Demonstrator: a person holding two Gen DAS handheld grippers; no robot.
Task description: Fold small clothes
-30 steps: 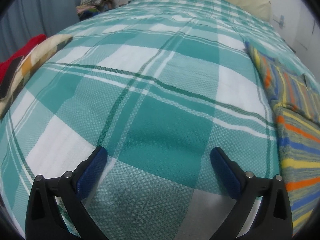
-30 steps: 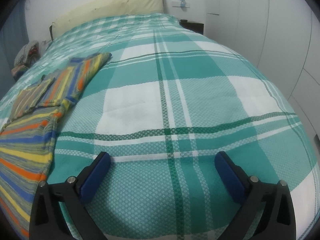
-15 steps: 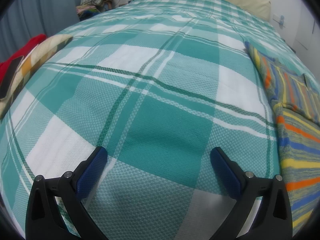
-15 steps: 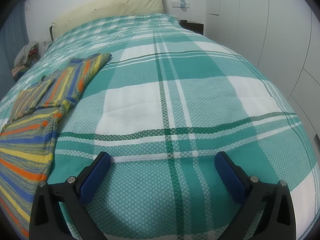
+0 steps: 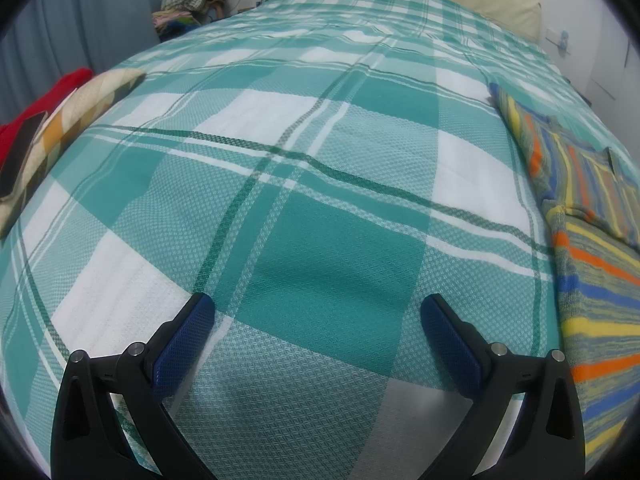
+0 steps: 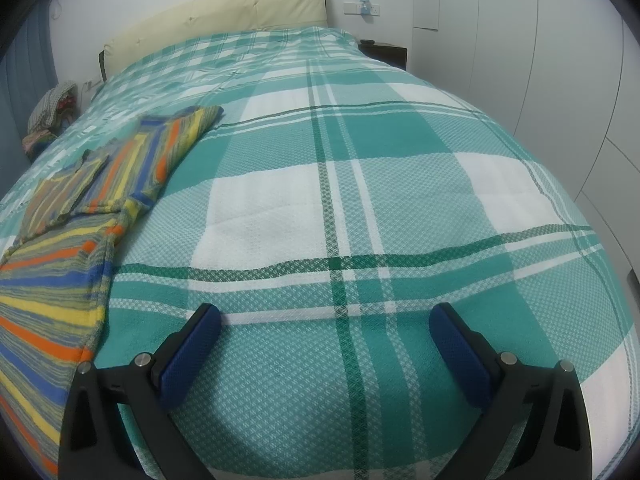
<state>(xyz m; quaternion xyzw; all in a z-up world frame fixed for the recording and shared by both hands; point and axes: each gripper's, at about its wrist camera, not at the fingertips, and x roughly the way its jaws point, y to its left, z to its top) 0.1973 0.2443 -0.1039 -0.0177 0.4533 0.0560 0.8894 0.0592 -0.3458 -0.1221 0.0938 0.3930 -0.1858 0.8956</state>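
Observation:
A small striped garment (image 5: 592, 216) in orange, blue, yellow and grey lies flat on the bed, at the right edge of the left wrist view. In the right wrist view the same striped garment (image 6: 72, 248) fills the left side, with one sleeve stretched toward the headboard. My left gripper (image 5: 318, 316) hovers open over bare bedspread, left of the garment, with nothing between its blue pads. My right gripper (image 6: 326, 326) is open too, over bedspread to the garment's right, holding nothing.
The bed carries a teal and white plaid bedspread (image 6: 360, 168). A beige headboard (image 6: 224, 12) closes the far end. A red and patterned pile (image 5: 52, 120) with a dark phone lies at the bed's left edge. More clothes (image 5: 196, 4) are heaped beyond. White wardrobe doors (image 6: 560, 60) stand to the right.

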